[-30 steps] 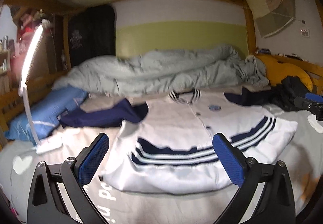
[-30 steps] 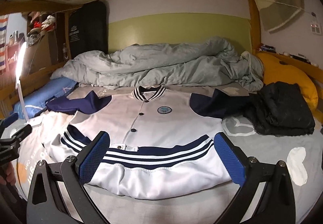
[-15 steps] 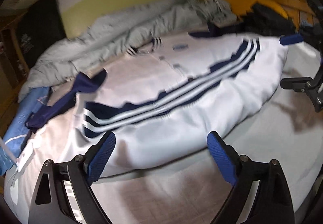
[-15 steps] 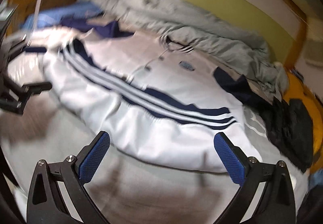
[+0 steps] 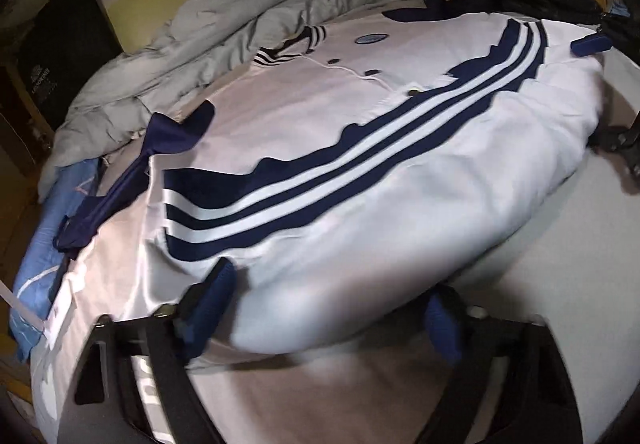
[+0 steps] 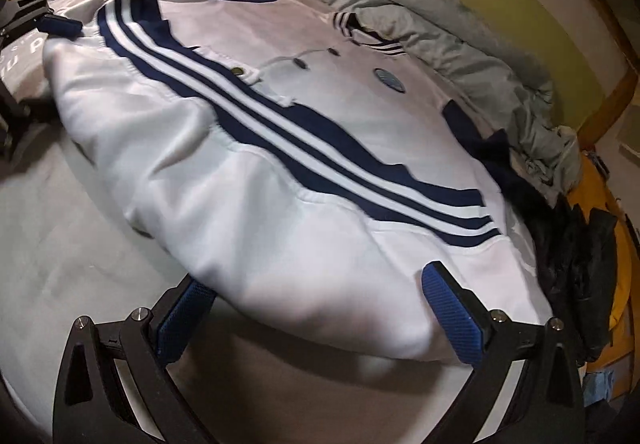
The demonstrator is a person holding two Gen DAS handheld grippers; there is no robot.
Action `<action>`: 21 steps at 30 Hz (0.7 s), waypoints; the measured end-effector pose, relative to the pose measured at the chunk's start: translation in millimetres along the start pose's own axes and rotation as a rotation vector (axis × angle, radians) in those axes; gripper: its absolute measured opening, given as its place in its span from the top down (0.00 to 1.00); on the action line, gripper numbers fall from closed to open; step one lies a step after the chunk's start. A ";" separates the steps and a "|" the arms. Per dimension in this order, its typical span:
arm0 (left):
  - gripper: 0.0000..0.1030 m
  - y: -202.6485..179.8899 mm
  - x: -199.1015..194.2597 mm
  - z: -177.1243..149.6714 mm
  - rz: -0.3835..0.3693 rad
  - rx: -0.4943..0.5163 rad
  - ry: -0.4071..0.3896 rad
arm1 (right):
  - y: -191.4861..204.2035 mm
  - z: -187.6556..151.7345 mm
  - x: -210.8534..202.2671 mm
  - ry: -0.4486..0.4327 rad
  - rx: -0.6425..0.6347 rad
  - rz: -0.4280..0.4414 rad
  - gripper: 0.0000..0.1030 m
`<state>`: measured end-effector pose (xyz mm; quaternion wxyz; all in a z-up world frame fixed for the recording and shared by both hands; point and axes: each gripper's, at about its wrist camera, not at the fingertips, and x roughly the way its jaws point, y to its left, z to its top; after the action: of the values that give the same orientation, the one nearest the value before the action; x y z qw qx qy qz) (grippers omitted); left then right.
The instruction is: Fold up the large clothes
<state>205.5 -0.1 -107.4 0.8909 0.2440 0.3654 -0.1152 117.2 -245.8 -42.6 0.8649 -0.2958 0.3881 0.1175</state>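
A white jacket (image 5: 360, 164) with navy stripes and navy sleeves lies spread, front up, on the light bedsheet (image 5: 320, 396). My left gripper (image 5: 328, 310) sits low at the hem's left corner. Its jaws are closing, the hem's bulge is between them, and the pads do not clamp it. My right gripper (image 6: 318, 318) is at the hem's right corner of the same jacket (image 6: 280, 148), open wide, with the hem edge between its blue pads (image 6: 454, 318). In the left wrist view, a blue pad (image 5: 591, 44) of the right gripper shows at the far edge.
A crumpled grey duvet (image 5: 248, 24) is piled behind the jacket's collar. A blue pillow (image 5: 44, 244) lies by the left sleeve. Black clothing (image 6: 576, 268) and a yellow cushion (image 6: 624, 284) sit at the right. A wooden bed rail (image 6: 608, 92) and a green wall close the far side.
Both grippers have come down from a high, level view to the jacket's hem and have rolled. The left jaws have narrowed. The jacket has not moved.
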 end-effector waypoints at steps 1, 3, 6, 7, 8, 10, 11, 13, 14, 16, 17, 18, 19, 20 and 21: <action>0.23 2.4 1.2 -0.4 -0.001 0.001 0.002 | -2.0 -0.6 0.2 0.000 -0.001 -0.008 0.04; 0.25 4.6 1.2 -2.2 0.008 0.004 0.004 | -5.8 -2.2 1.2 0.006 -0.007 -0.035 0.10; 0.27 6.1 1.6 -4.5 0.035 0.017 0.004 | -15.7 -5.2 6.9 0.030 -0.015 -0.086 0.13; 0.28 7.0 1.9 -6.0 0.047 0.018 0.006 | -20.8 -6.0 8.2 0.043 0.000 -0.076 0.13; 0.28 7.8 2.0 -7.9 0.057 0.020 0.007 | -26.2 -6.9 9.2 0.058 0.018 -0.066 0.13; 0.31 11.0 1.7 -11.3 0.069 0.021 0.011 | -34.3 -10.6 10.6 0.082 0.040 -0.064 0.13; 0.32 10.5 1.6 -12.5 0.071 0.021 0.013 | -39.6 -12.5 11.0 0.090 0.058 -0.061 0.13; 0.32 12.5 0.0 -14.8 0.078 0.019 0.012 | -50.1 -15.7 9.6 0.091 0.104 -0.068 0.21; 0.32 11.7 -0.8 -15.6 0.082 0.024 0.011 | -53.2 -17.1 9.3 0.091 0.114 -0.084 0.29; 0.32 9.9 -4.7 -17.9 0.105 0.043 0.005 | -57.3 -20.1 7.8 0.090 0.127 -0.079 0.33; 0.32 8.1 -7.0 -18.8 0.124 0.058 0.003 | -57.8 -21.4 6.8 0.088 0.133 -0.074 0.37; 0.31 7.7 -8.8 -19.4 0.144 0.067 0.002 | -57.2 -22.6 5.9 0.086 0.132 -0.077 0.39; 0.29 9.4 -11.4 -20.7 0.167 0.068 0.003 | -55.6 -23.6 5.8 0.087 0.123 -0.087 0.42; 0.24 11.7 -13.2 -22.1 0.174 0.061 0.003 | -53.7 -24.7 5.7 0.089 0.109 -0.101 0.42; 0.20 15.3 -14.8 -23.6 0.174 0.048 0.002 | -52.6 -25.9 5.7 0.091 0.099 -0.108 0.43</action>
<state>186.9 25.7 -106.0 0.8910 0.2965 0.3409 -0.0457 128.2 -303.5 -38.3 0.8651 -0.2781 0.4158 0.0377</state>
